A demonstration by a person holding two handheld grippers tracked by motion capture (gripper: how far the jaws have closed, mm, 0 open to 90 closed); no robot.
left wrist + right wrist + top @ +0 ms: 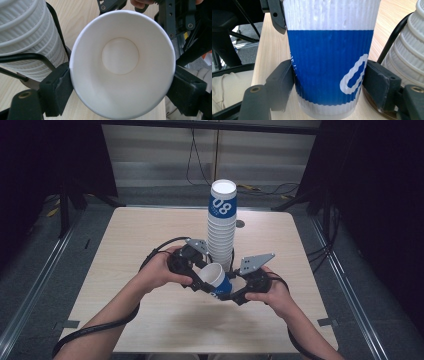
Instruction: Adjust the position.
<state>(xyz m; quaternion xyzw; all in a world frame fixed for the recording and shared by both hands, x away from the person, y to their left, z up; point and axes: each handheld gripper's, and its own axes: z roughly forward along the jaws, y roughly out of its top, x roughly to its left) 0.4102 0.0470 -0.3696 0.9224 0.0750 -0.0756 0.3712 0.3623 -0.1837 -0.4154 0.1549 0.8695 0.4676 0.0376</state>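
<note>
beside the stack (221,227), both grippers clamp one tilted cup (216,277).

single cup (120,62): paper; inside smooth, matt white, with a flat round base; outer sleeve (329,65) finely ribbed, matt, printed blue between white bands. cup stack (221,227): same ribbed white paper, with rolled rims. counter (150,235): pale wood-look laminate, smooth, low sheen, fine grain. left claw (120,82) and right claw (329,87): black matt plastic bodies; pads (58,87) dark, slightly rough, rubber-like. grey plate (256,263): flat, dull metal look. cable (100,330): black, smooth sheath.
</note>
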